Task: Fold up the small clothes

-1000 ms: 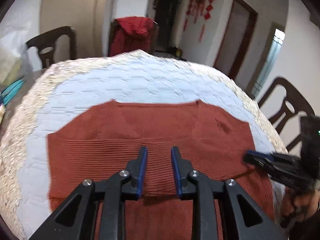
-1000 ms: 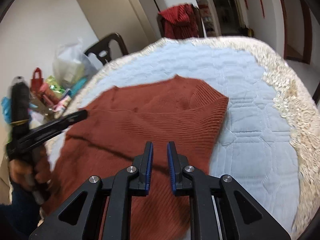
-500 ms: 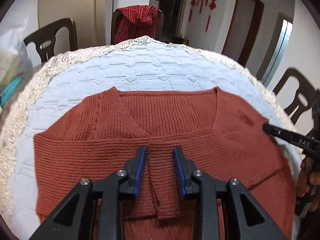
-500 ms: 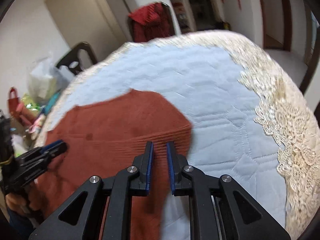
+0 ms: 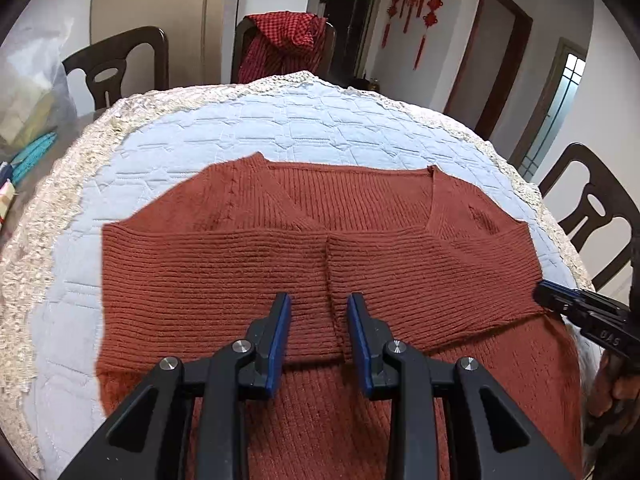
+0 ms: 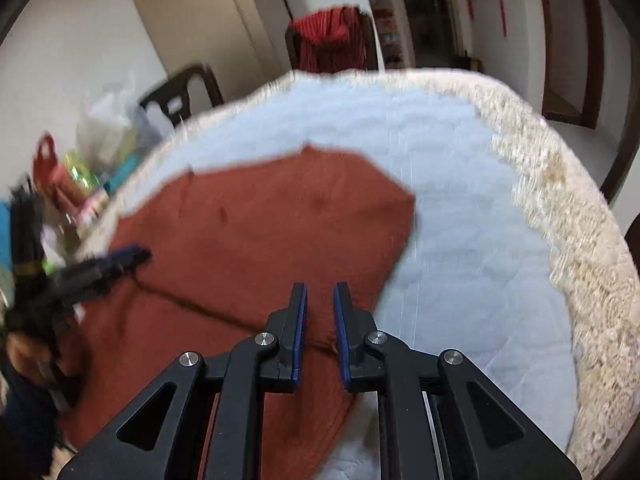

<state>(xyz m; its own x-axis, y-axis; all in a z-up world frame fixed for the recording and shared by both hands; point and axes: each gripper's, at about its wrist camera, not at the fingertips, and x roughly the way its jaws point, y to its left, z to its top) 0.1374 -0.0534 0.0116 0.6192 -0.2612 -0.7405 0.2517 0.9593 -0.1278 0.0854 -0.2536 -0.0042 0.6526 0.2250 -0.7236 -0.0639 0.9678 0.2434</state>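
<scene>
One rust sweater (image 5: 320,272), two grippers above

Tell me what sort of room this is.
Probably a home dining room: a round table with a lace-edged quilted cover, dark wooden dining chairs around it, and red knot ornaments on the wall.

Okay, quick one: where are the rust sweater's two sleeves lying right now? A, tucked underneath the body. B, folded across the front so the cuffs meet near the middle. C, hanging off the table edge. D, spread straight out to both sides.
B: on the sweater, both sleeves lie across the chest, cuffs meeting at the centre.
</scene>
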